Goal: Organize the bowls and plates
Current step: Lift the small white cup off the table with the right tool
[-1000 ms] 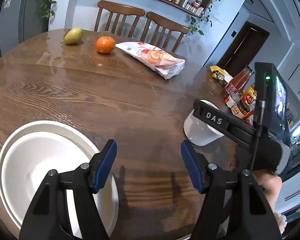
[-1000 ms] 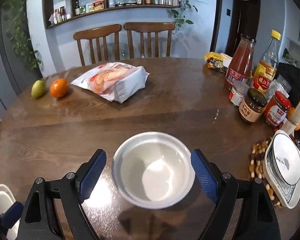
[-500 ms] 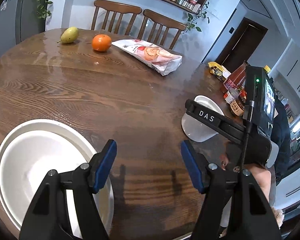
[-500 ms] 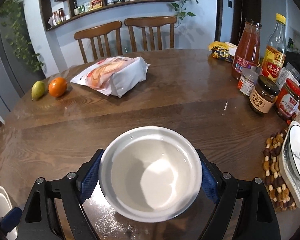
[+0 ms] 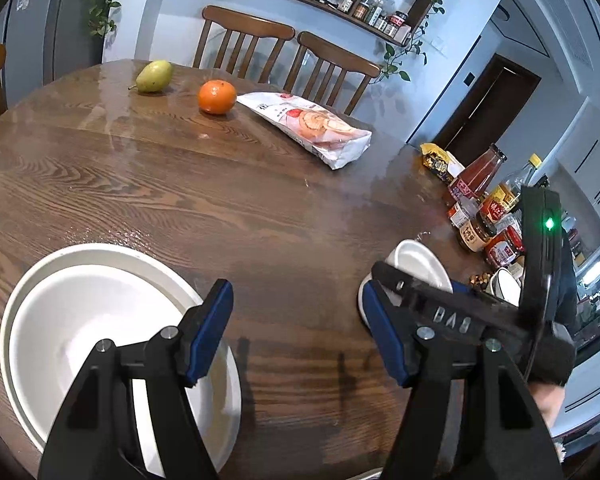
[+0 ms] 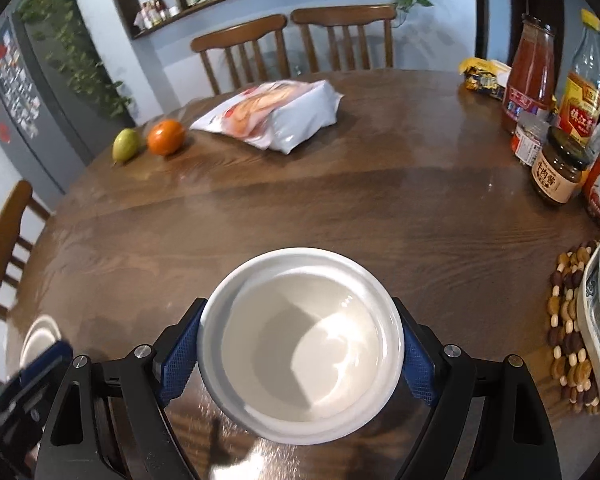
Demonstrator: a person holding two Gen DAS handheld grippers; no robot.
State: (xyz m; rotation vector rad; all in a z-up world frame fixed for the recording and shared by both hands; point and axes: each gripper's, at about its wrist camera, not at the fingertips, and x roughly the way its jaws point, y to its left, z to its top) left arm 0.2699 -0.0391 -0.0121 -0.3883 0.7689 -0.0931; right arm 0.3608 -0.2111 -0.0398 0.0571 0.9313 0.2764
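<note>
Right gripper (image 6: 300,354): blue pads clamped on either side of the white bowl (image 6: 300,344)
White bowl: upright, above the wooden table (image 6: 340,208), near its front edge
Left gripper (image 5: 300,332): fingers spread apart, nothing between them
Stacked white plates (image 5: 80,312): on the table, under the left finger
Far side: pear (image 5: 153,76), orange (image 5: 217,97), snack bag (image 5: 312,128)

The right claw (image 5: 452,316) reads "DAS"; jar labels stay unreadable.
</note>
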